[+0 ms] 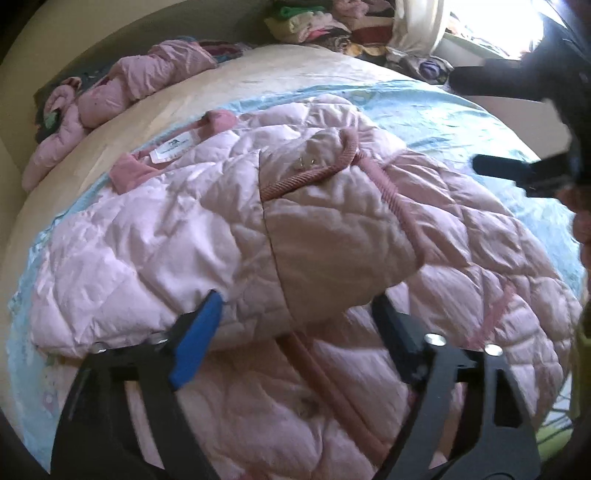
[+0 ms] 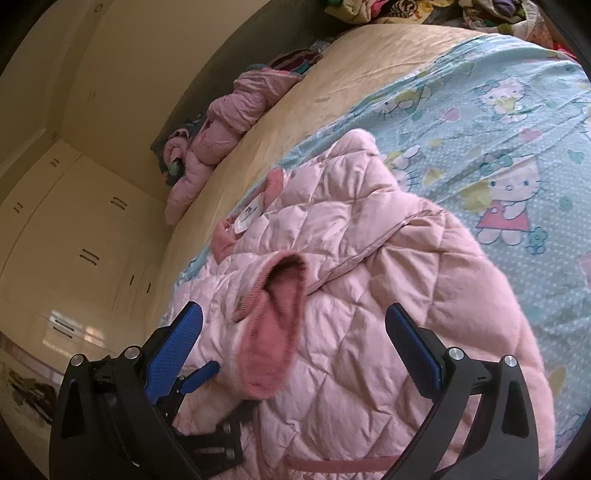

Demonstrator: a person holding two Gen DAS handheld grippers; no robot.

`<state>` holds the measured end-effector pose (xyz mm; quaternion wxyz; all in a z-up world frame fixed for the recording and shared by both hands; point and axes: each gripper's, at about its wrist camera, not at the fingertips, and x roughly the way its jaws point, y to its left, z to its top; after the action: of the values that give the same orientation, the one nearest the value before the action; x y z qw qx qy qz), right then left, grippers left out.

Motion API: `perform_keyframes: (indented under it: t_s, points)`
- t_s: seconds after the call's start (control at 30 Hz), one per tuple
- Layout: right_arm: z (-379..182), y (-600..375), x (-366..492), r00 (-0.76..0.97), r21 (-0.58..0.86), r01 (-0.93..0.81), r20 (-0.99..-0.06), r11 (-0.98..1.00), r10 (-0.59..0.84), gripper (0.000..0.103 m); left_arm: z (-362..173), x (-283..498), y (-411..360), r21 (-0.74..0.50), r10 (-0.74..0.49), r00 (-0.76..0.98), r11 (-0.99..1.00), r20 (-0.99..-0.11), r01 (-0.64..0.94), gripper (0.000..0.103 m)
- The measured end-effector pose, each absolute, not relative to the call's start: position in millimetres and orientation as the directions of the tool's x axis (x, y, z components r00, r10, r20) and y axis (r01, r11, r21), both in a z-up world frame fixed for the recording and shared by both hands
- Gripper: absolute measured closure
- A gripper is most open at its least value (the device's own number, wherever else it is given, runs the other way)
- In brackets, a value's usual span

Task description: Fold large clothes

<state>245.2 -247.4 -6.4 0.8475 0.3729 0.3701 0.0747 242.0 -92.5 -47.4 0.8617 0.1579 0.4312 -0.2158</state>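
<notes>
A pink quilted jacket lies spread on the bed, with one sleeve folded across its body and a ribbed darker pink cuff on top. My left gripper is open just above the jacket's lower part, its jaws either side of the folded sleeve. In the right wrist view the jacket fills the middle, with the sleeve cuff lying between the jaws. My right gripper is open and empty over it. The right gripper also shows in the left wrist view at the upper right, above the bed.
The bed has a light blue cartoon sheet and a beige blanket. A second pink garment lies bunched at the far edge. Piled clothes stand behind the bed. Cream cupboards are at the left.
</notes>
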Motion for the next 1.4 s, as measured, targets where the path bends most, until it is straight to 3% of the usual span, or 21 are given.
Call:
perform_keyframes:
  t_s: [0.13,0.5,0.63,0.7,0.9,1.03,1.1,1.27,1.4]
  points:
    - [-6.0,-234.0,255.3,0.693,0.688,0.119,-0.574,0.716,0.436,0.004,-33.5,235.0,-74.7,0.051,-0.251,0.546,0.876,-0.8,0.479,0.012]
    - [-8.6,-203.2,299.2,0.648,0.691,0.096,-0.59,0.717,0.482,0.007,14.4,251.2,34.4,-0.053,-0.188,0.664,0.975,-0.724,0.217,0.01]
    - [-15.6,-196.0,316.2,0.626,0.674,0.103,-0.615,0.731,0.479,0.019,19.1,253.8,78.0,-0.121,-0.16,0.674,0.987,-0.722,0.105,0.01]
    - [-22.9,-193.3,321.9,0.61,0.671,0.114,-0.63,0.733,0.481,0.034,17.8,254.4,95.7,-0.148,-0.151,0.673,0.987,-0.724,0.062,0.01]
    - [-42.1,-187.4,331.4,0.603,0.657,0.125,-0.645,0.743,0.469,0.061,13.9,251.4,140.8,-0.182,-0.105,0.679,0.982,-0.726,-0.042,0.01]
    - [-30.5,-178.9,333.9,0.623,0.605,0.059,-0.644,0.794,0.445,0.074,10.7,249.8,162.1,-0.202,-0.094,0.681,0.976,-0.726,-0.08,0.01]
    - [-19.3,-174.4,334.9,0.639,0.578,0.013,-0.632,0.816,0.438,0.09,9.6,250.7,170.0,-0.218,-0.093,0.681,0.971,-0.726,-0.099,0.01]
    - [12.8,-159.7,337.4,0.69,0.484,-0.063,-0.611,0.873,0.388,0.096,10.9,252.7,176.7,-0.245,-0.102,0.685,0.963,-0.722,-0.115,0.01]
    - [63.7,-148.5,337.4,0.762,0.399,-0.166,-0.528,0.902,0.374,0.097,11.8,261.2,180.4,-0.241,-0.098,0.682,0.963,-0.725,-0.118,0.01]
